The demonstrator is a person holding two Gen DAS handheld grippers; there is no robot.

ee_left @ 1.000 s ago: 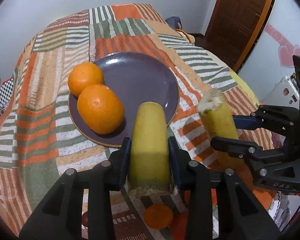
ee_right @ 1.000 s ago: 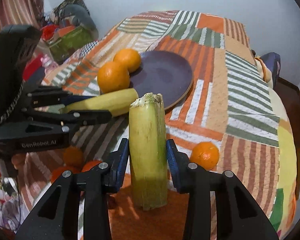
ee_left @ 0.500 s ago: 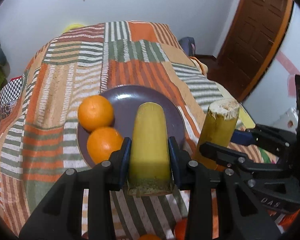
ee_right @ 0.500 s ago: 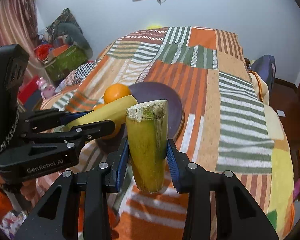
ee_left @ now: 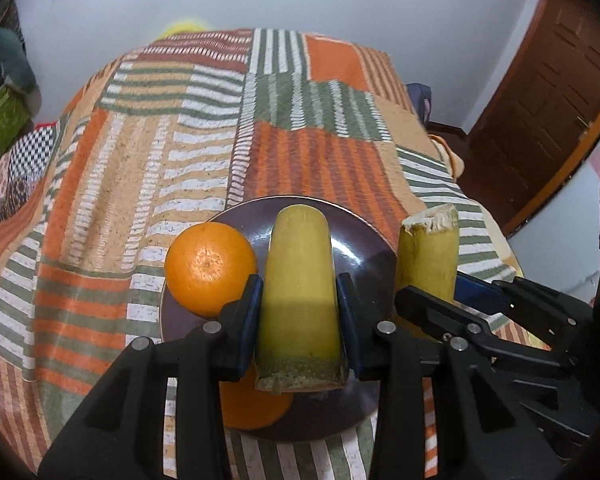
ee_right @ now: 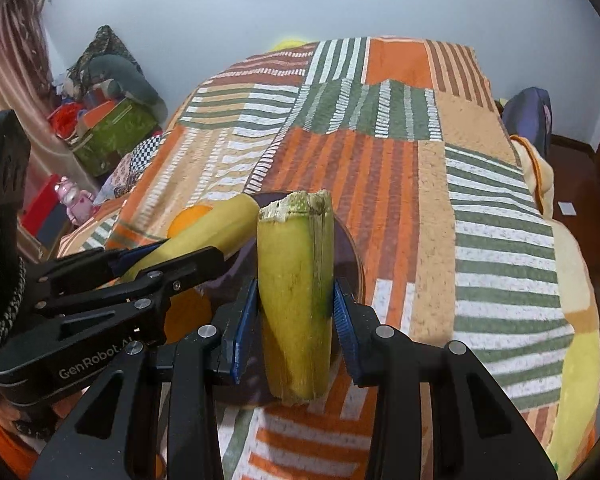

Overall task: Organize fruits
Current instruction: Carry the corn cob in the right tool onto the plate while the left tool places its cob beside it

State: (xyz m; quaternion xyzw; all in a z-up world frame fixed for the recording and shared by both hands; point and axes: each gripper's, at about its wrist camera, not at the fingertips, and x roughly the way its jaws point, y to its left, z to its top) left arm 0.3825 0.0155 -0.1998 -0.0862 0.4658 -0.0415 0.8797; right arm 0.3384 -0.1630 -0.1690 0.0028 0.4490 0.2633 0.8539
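The left gripper (ee_left: 300,312) is clamped on a smooth yellow cane piece (ee_left: 300,288), held above a dark purple plate (ee_left: 364,248) that sits on a striped patchwork bedspread (ee_left: 180,152). Two oranges lie on the plate's left side: one orange (ee_left: 210,268) beside the cane, a second orange (ee_left: 252,404) partly hidden beneath the gripper. Just to the right, the right gripper (ee_right: 296,316) is closed on a greenish-yellow cane piece (ee_right: 296,296) with a ragged cut top, held upright over the plate's right edge.
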